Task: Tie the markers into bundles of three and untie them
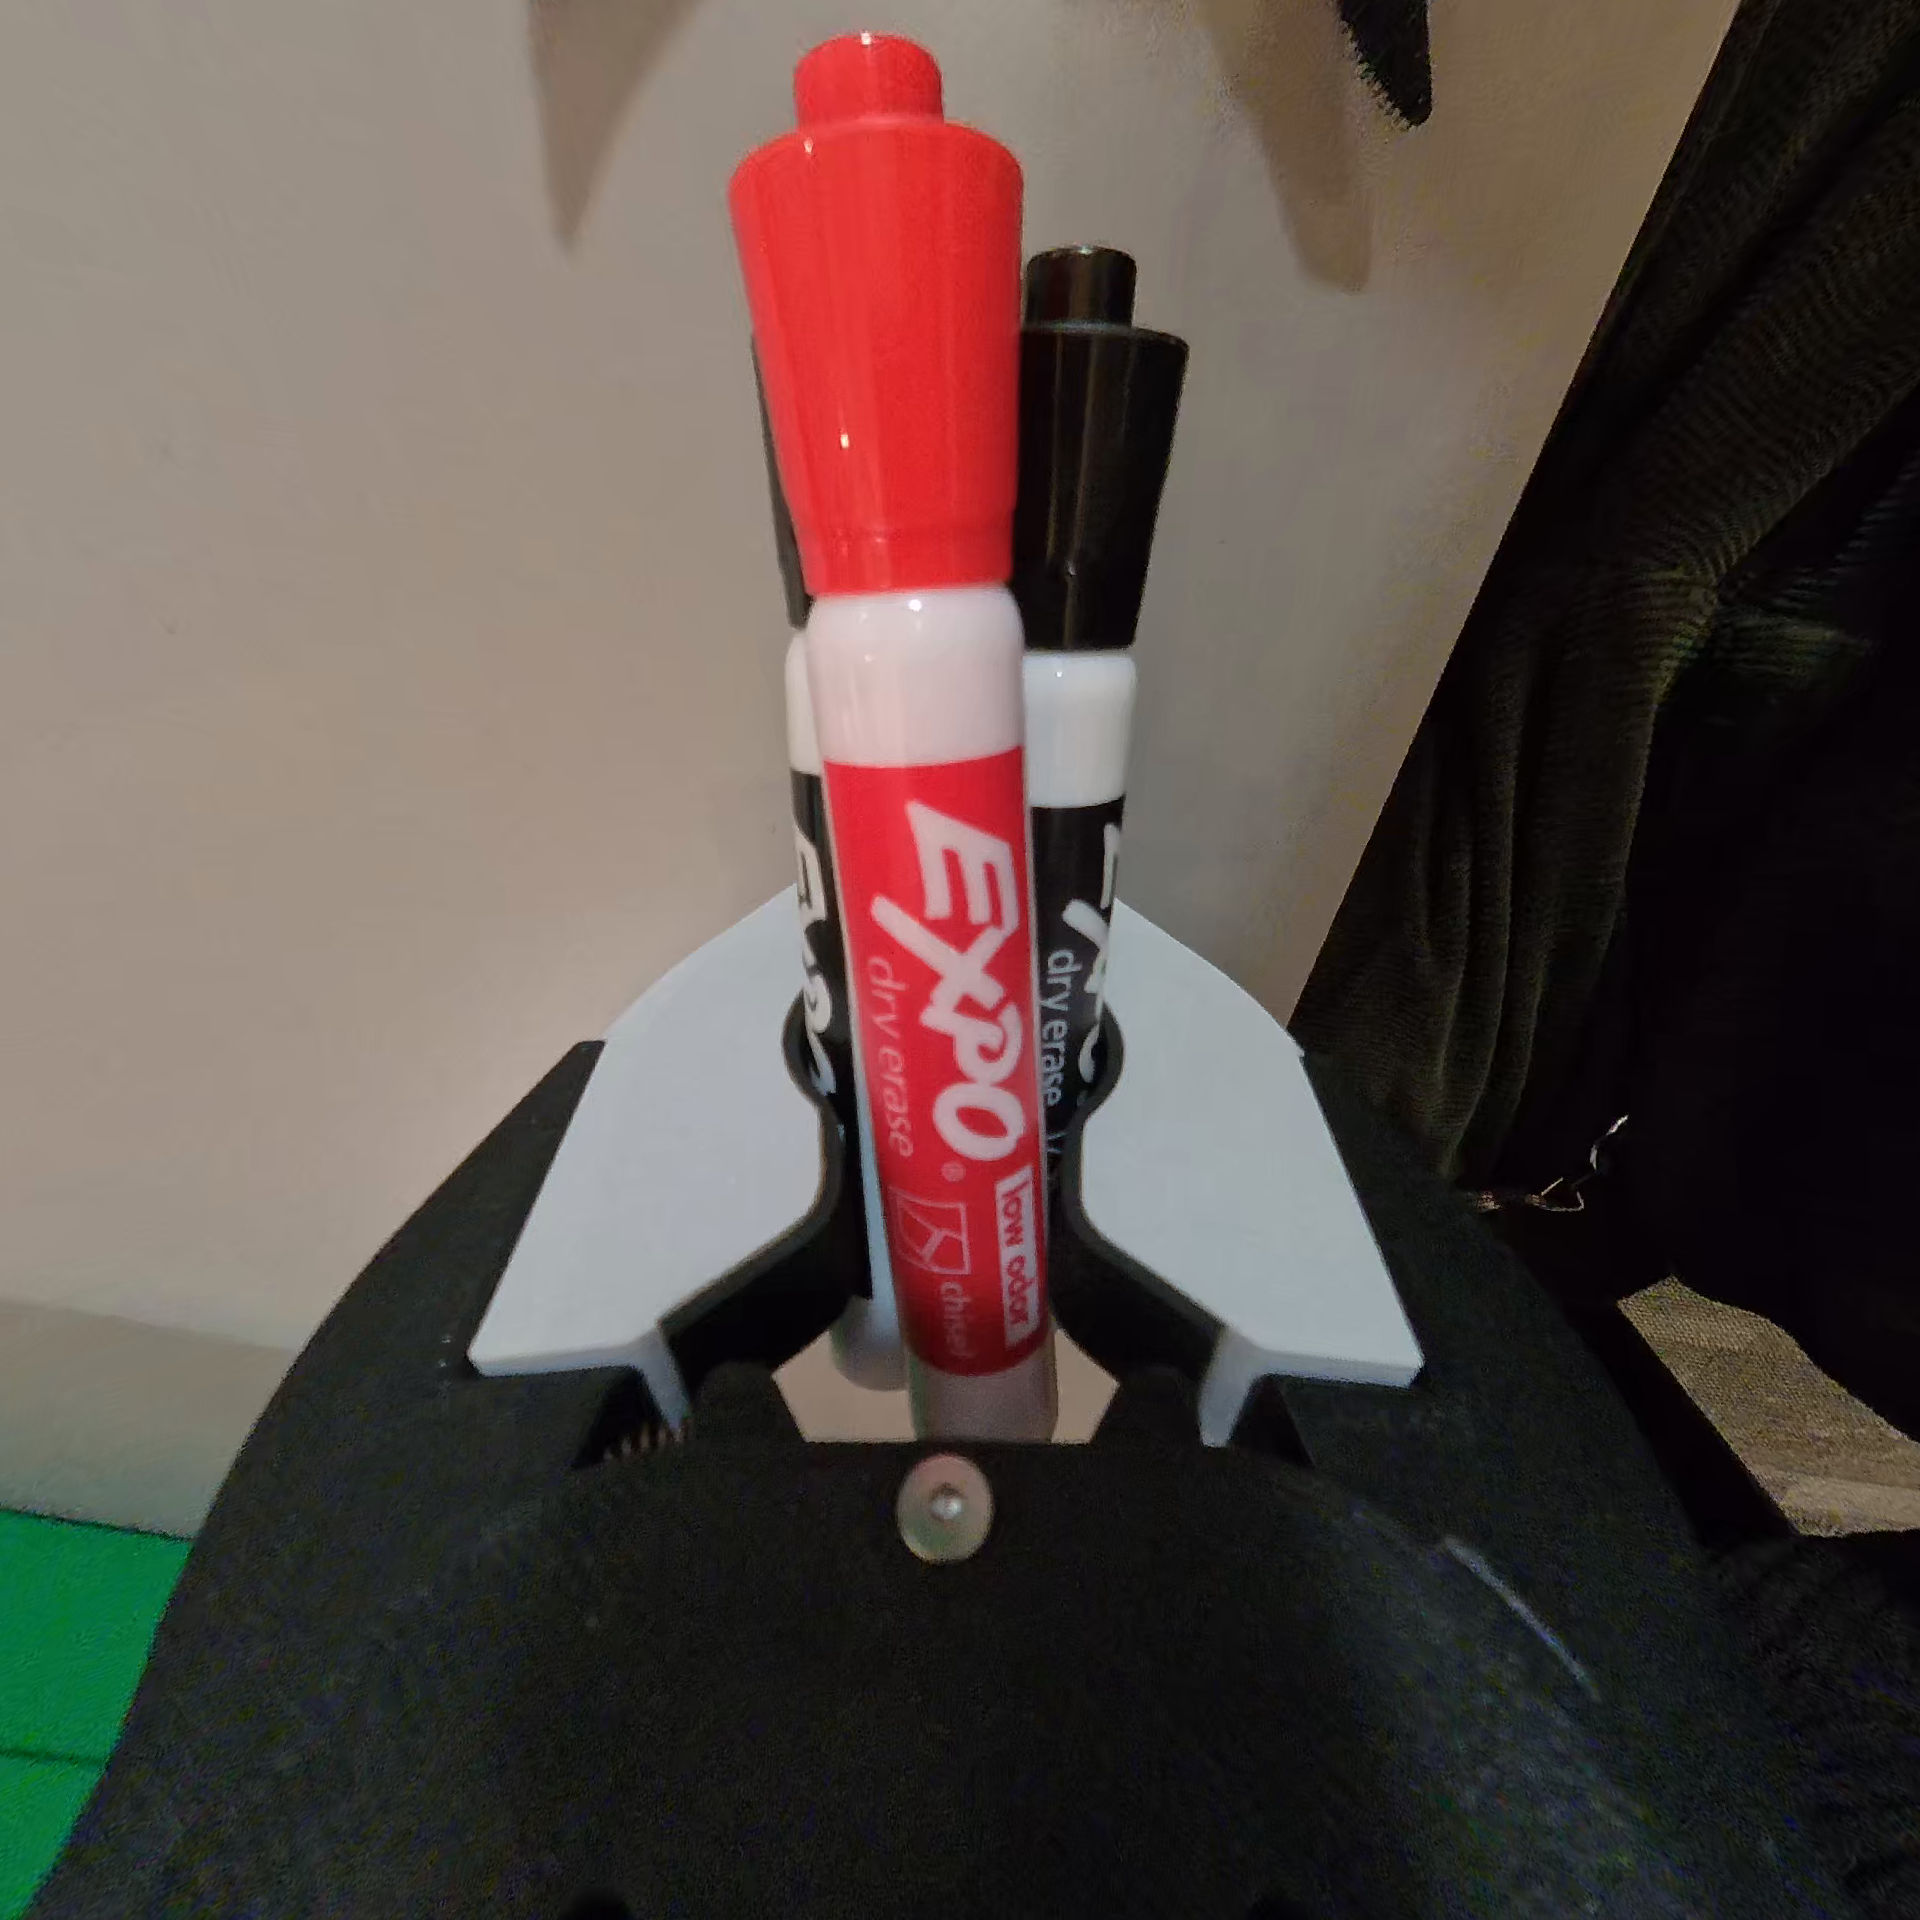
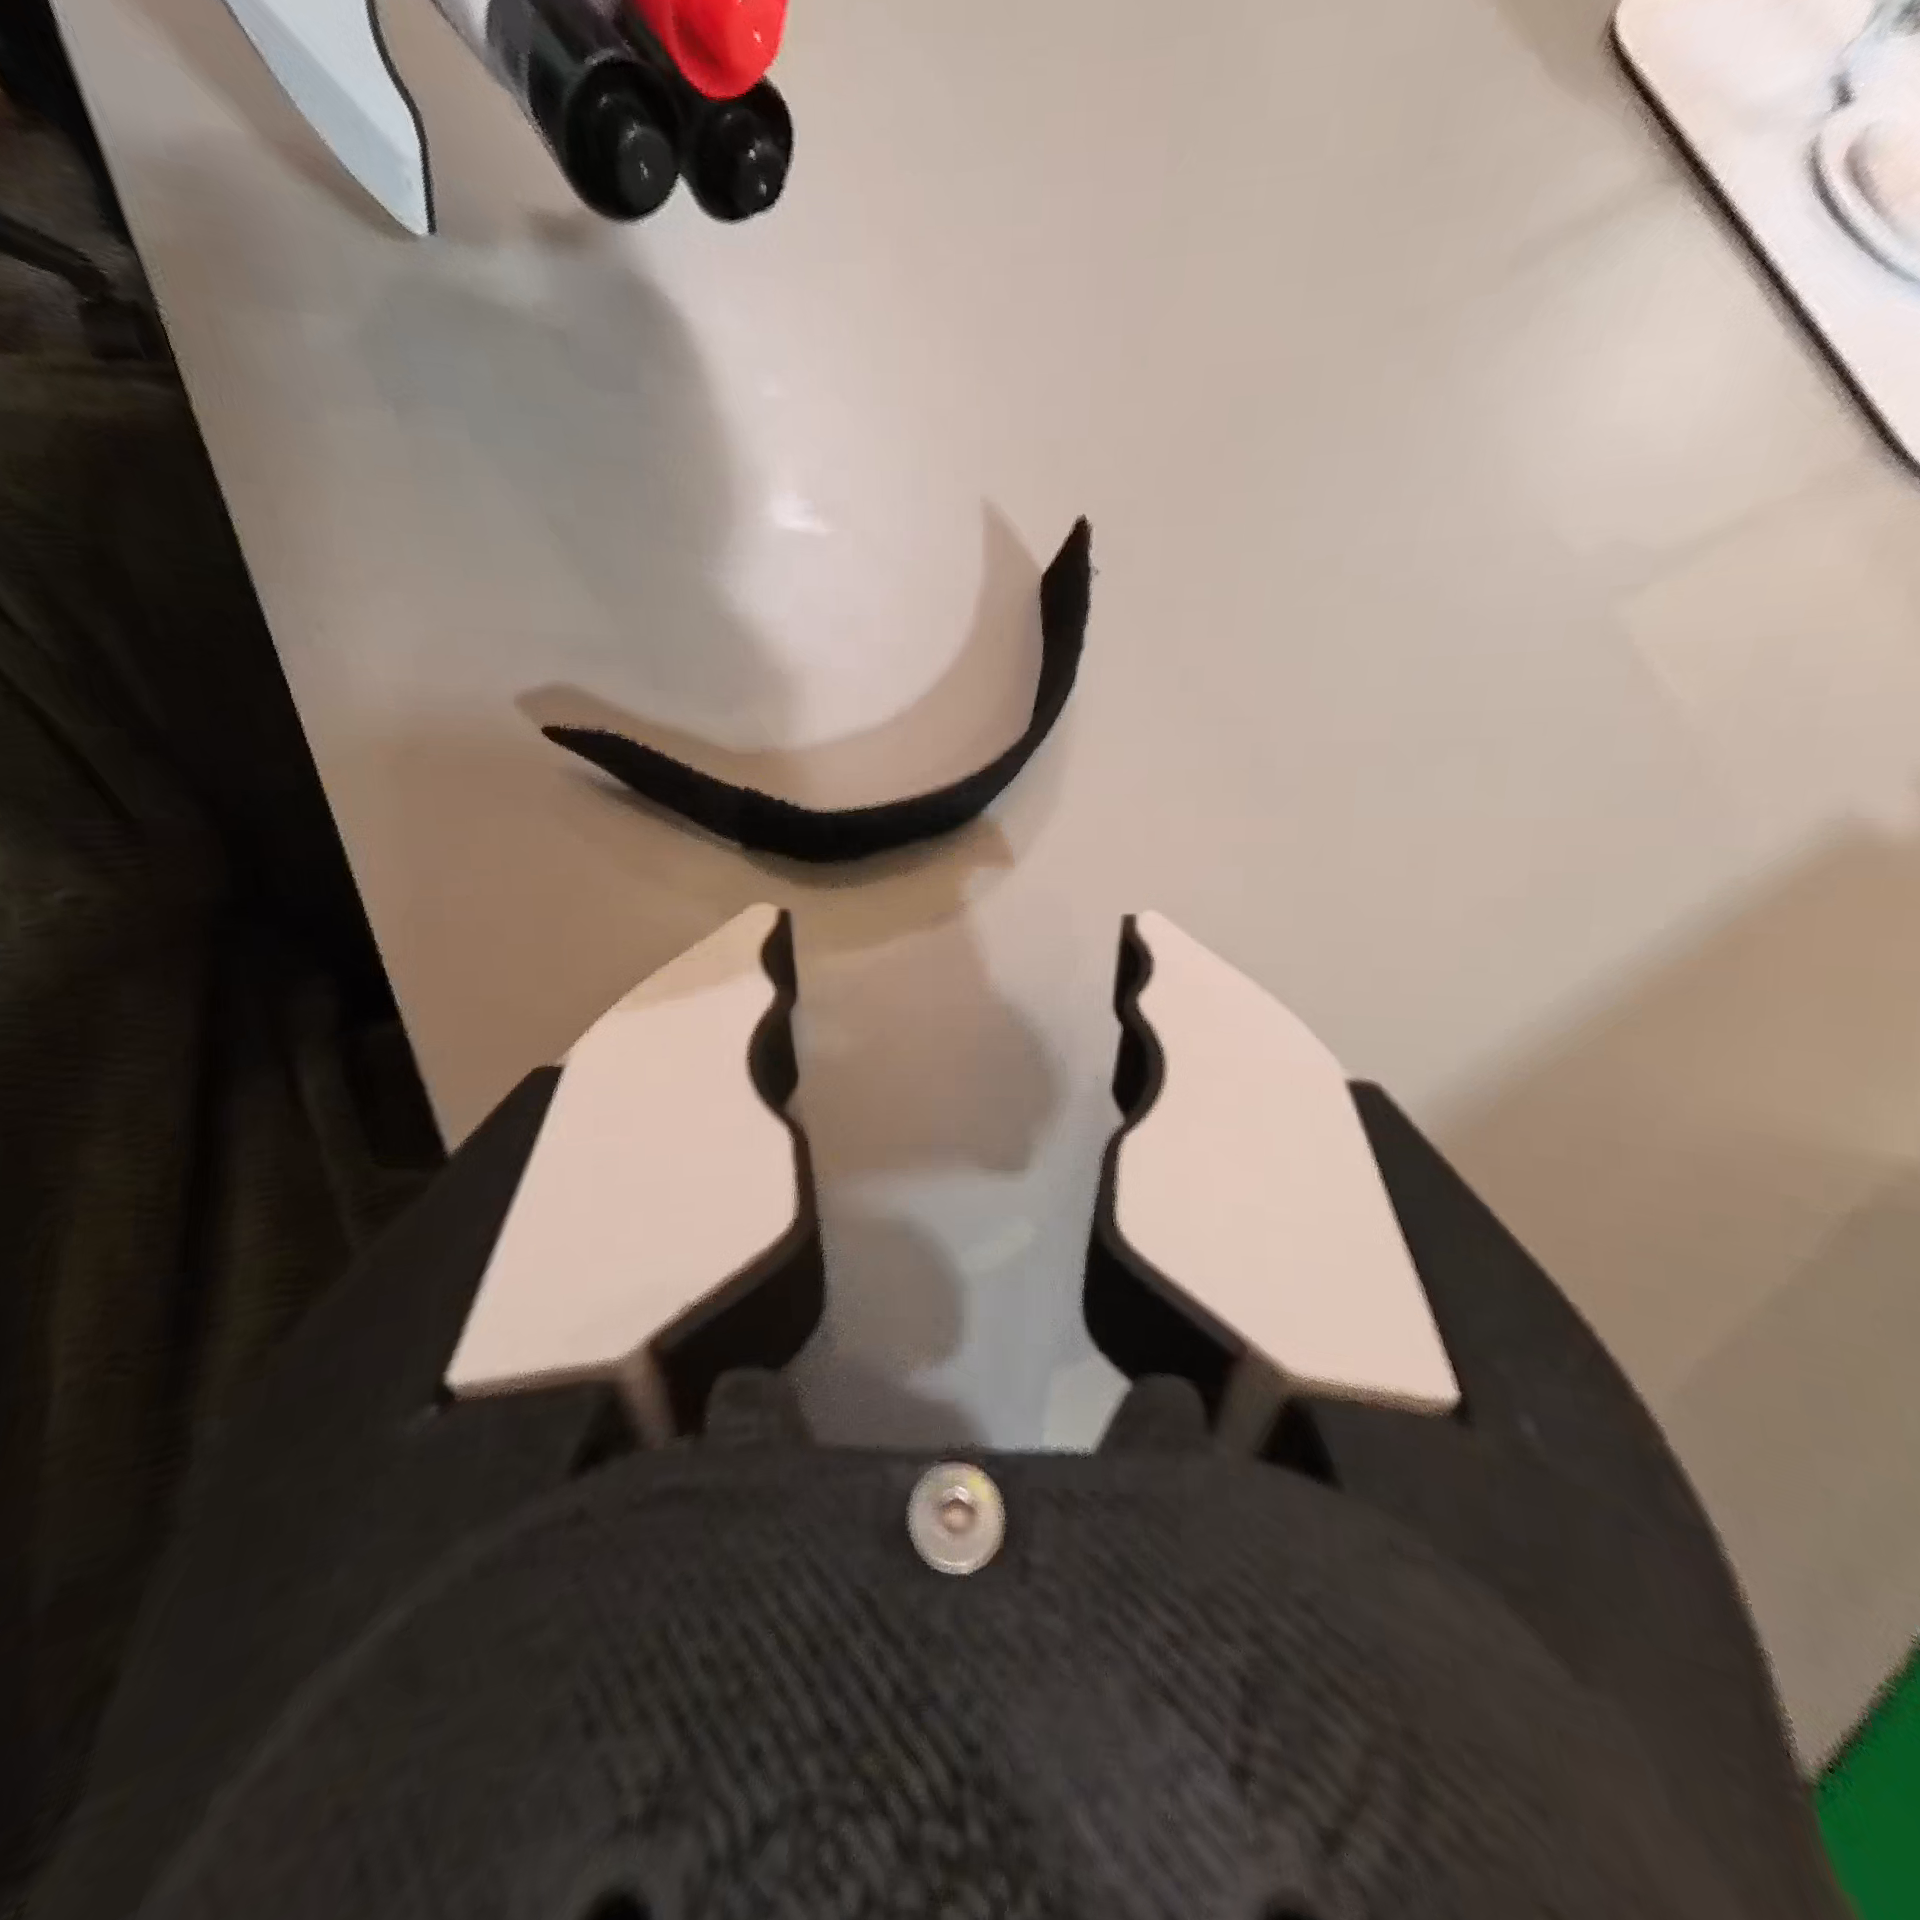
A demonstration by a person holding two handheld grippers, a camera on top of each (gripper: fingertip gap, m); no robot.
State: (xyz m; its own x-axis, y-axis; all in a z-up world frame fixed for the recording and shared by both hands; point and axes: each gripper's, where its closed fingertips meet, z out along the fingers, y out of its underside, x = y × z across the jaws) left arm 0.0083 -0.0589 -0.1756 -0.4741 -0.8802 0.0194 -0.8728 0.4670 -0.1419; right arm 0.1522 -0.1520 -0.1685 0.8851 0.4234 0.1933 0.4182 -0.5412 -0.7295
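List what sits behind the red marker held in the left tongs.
Behind the red marker, two black markers stand side by side in the left tongs; the left one is mostly covered. No strap shows around them.

Pale table top (image 2: 1403, 623), glossy. Dark ribbed cloth (image 1: 1662, 831) hangs along its edge. Green surface (image 1: 73, 1621) shows past the table corner. Light board (image 2: 1787, 229) with a dark rim lies at the far edge, contents too blurred to tell.

A red-capped white plastic marker (image 1: 914, 727) fronts two black-capped white ones (image 1: 1091, 582); a black fabric strap (image 2: 831, 810) curls on the beige counter (image 2: 1351, 623).
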